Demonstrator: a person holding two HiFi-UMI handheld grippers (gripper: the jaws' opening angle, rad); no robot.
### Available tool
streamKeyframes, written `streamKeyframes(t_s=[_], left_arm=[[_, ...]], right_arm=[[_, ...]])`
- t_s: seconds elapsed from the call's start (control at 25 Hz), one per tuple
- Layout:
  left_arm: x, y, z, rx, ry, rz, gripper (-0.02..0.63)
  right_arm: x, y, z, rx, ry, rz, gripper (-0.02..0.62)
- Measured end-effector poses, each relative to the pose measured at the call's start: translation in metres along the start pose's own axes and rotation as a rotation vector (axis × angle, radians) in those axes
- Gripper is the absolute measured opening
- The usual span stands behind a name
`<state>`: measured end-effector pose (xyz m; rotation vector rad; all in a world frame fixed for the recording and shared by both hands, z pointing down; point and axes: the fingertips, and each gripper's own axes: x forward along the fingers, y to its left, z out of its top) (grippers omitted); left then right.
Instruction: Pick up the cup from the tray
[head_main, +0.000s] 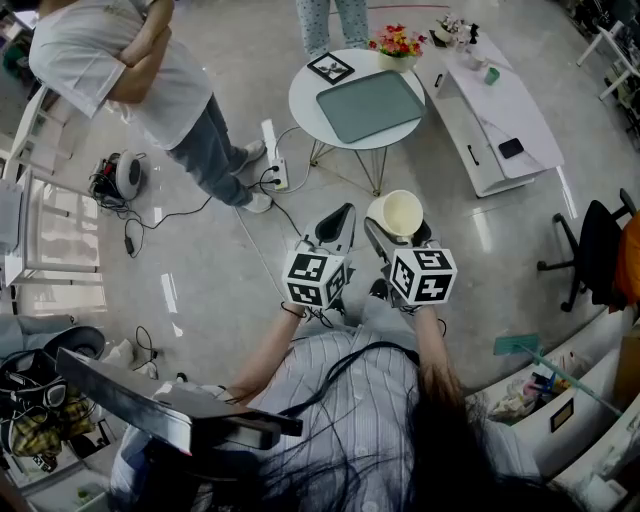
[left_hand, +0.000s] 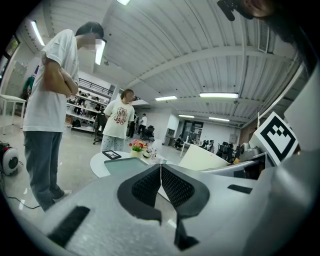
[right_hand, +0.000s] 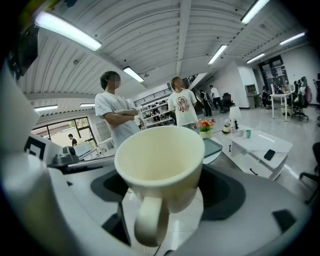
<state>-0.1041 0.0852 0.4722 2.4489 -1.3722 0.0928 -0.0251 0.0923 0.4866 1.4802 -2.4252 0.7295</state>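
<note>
Cream cup (head_main: 402, 212) is pinched upright in the right claw (head_main: 398, 232), well off the tray (head_main: 370, 105), which is left sitting on the round desk (head_main: 303, 100); left claw (head_main: 338, 225) is pressed together, empty, equally far from the tray.

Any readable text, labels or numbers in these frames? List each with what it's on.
No legible text anywhere.
Cup: plain, no print showing.
Left marker cube, right marker cube: black-and-white square patterns only, no letters.
Shirt print on the person beyond the round table: too blurred to read.
Framed picture on the round table: too small to read.
</note>
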Motion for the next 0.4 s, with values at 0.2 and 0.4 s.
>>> streamKeyframes(t_s=[0.2,0.4], left_arm=[[0.0027,-0.0018,0.0022,0.002,-0.004,0.004,0.015],[0.0031,-0.0071,0.0022,0.003,-0.002,0.007,0.015]], right_arm=[[0.0002,-0.0019,0.0015,-0.003,0.001,0.006,0.403],[-0.0041,-0.0035,0.0006,-0.003,0.004,0.011,0.403]])
